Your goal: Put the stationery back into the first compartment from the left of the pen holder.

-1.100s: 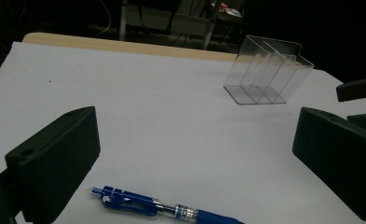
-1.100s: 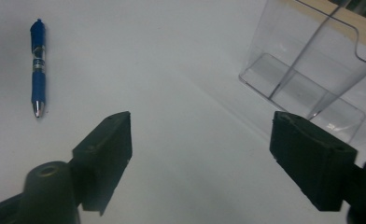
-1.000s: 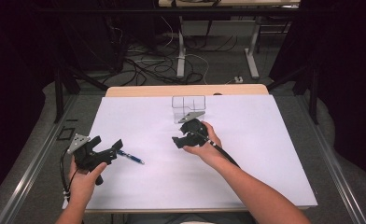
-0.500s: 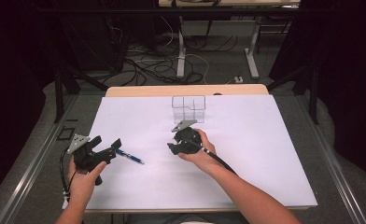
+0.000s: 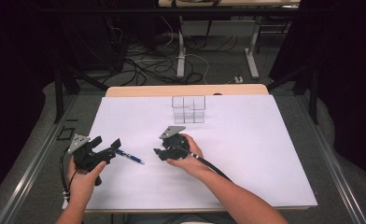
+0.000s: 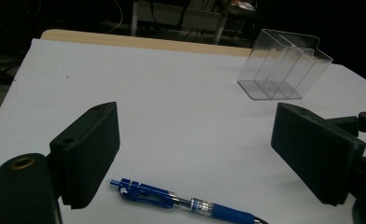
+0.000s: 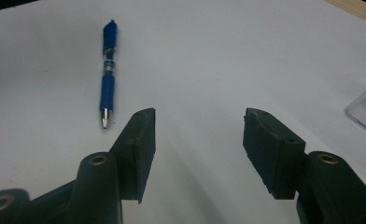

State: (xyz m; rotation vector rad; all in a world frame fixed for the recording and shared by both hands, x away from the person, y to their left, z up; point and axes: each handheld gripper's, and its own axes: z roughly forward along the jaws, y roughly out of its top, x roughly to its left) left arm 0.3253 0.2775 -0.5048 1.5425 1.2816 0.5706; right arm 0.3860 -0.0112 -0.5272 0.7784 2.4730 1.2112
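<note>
A clear plastic organizer (image 5: 188, 109) with upright dividers stands near the far edge of the white table (image 5: 265, 154), and its compartments look bare. The left gripper (image 5: 107, 145) is held low at the near left, the person's hand wrapped round its handle, jaws pointing right along the tabletop; they stand wide apart, have just been closing a little, and grip nothing. The blue pen (image 5: 129, 156) lies flat on the table just in front of those jaws, between and slightly below them in the left gripper view, untouched (image 6: 186, 202). The right gripper (image 5: 161, 153) hovers near the table's middle, jaws about half open, just narrowed, with nothing between them; the pen lies ahead to their left (image 7: 107, 70), apart from them.
</note>
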